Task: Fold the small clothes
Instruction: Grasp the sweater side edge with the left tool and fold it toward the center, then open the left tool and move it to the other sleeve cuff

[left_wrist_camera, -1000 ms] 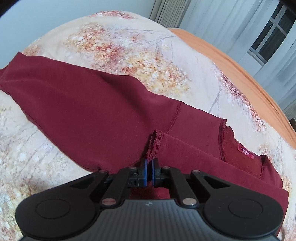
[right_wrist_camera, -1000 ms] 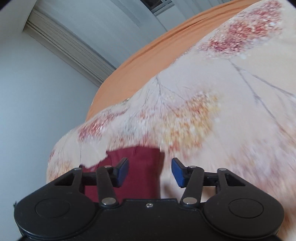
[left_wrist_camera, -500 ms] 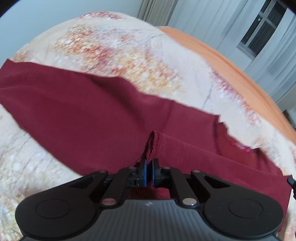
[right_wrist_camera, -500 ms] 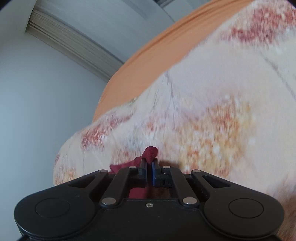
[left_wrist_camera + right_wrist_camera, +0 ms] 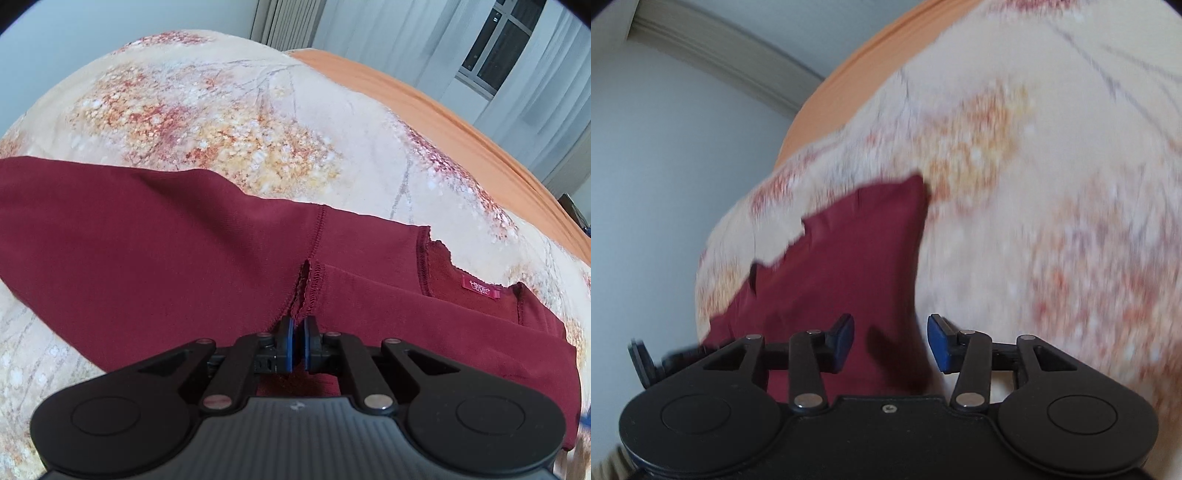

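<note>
A dark red long-sleeved top (image 5: pixel 166 251) lies across a floral bedspread (image 5: pixel 229 122). In the left wrist view its sleeve runs left, and the neckline with a red label (image 5: pixel 480 287) lies at the right. My left gripper (image 5: pixel 298 347) is shut on a stitched seam edge (image 5: pixel 308 291) of the top. In the right wrist view, which is blurred, my right gripper (image 5: pixel 891 345) is open and empty, its fingers on either side of a part of the red top (image 5: pixel 857 258) on the bed.
An orange sheet (image 5: pixel 443 122) edges the bed's far side. A pale wall (image 5: pixel 665 147) and grey curtains (image 5: pixel 406 40) with a window (image 5: pixel 498 44) stand beyond. The left gripper's edge (image 5: pixel 641 360) shows at the left of the right wrist view.
My right gripper closed on the red cloth half a second ago and has now opened and let it go; the cloth lies flat. My left gripper stays shut on the seam.
</note>
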`<state>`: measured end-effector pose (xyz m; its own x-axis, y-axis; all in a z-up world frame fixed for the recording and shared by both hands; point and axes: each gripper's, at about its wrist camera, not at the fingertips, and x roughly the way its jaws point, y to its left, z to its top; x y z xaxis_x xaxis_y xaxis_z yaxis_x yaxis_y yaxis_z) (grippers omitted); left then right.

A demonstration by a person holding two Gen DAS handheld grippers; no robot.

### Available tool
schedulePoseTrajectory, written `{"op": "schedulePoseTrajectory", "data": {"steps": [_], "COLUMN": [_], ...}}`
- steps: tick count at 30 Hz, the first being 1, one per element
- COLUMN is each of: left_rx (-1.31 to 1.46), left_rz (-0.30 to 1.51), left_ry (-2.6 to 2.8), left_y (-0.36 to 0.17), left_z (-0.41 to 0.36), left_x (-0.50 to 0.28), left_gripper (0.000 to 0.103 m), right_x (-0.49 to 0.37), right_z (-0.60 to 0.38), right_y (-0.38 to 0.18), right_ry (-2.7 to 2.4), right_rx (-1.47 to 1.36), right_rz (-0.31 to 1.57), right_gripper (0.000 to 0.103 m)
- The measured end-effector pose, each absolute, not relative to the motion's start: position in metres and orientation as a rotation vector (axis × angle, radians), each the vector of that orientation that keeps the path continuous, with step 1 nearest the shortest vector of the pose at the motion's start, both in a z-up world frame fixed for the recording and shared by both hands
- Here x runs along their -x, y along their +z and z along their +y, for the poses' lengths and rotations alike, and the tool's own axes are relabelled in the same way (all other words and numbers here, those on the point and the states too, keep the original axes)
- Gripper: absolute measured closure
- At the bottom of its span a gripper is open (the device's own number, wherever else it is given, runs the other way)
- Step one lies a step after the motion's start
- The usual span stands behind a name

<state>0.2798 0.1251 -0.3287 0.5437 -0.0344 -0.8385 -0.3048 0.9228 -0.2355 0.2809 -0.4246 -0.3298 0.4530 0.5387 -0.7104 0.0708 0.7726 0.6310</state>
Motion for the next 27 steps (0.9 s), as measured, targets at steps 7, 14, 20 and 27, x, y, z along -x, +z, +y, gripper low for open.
{"op": "schedulePoseTrajectory", "data": {"steps": [7,14,20,27], "left_rx": [0.379,0.356,0.301,0.234], "left_rz": [0.988,1.022,0.983,0.921], "left_ry": [0.174,0.192,0.165,0.06], "left_y": [-0.328,-0.339,-0.32,-0.301], "left_z": [0.123,0.125,0.122,0.134], "left_x": [-0.286,-0.292,-0.287,-0.302], "left_gripper": [0.098,0.095,0.095,0.081], "right_x": [-0.273,-0.272,-0.262,-0.226], "right_z": [-0.421,-0.424,-0.426,-0.432], "right_y": [-0.339,-0.338,-0.319,-0.294], "right_ry": [0.345,0.265,0.262,0.273], "right_rx": [-0.787,-0.723,-0.713,-0.716], "right_rz": [1.119,1.213,1.134,1.086], "right_gripper": [0.089,0.089,0.062,0.058]}}
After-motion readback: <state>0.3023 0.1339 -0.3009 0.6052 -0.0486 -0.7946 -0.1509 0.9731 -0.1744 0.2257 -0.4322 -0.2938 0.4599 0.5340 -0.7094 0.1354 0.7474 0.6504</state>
